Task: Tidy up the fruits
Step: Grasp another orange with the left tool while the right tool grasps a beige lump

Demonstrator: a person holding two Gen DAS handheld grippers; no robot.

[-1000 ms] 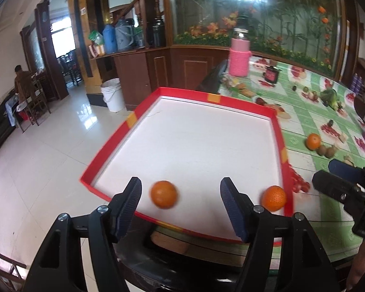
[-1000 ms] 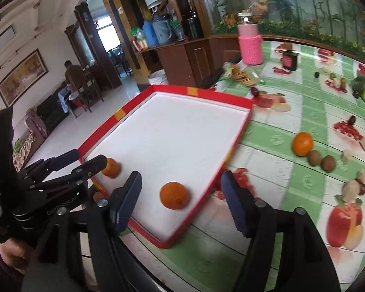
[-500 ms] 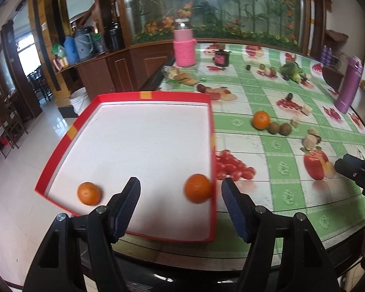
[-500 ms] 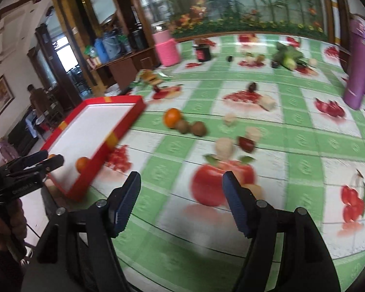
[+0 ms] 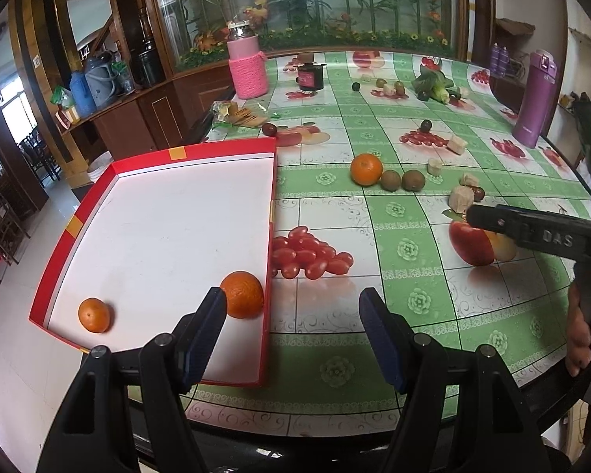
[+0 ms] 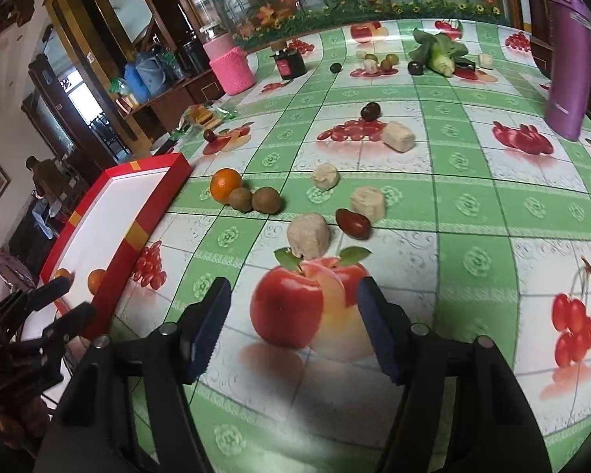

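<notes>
Behind tray wall point(image 6: 138, 232): orange point(image 6: 97, 280) half hidden.

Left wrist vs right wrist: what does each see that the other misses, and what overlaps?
Left wrist only: the full white floor of the red tray, both oranges in it seen whole, and the left gripper open and empty. Right wrist only: the right gripper, its jaws just been closing with nothing between them, over a printed apple, and the dark plum seen whole. Both: the loose orange beside two kiwis, the pink jar, and the purple flask.
</notes>
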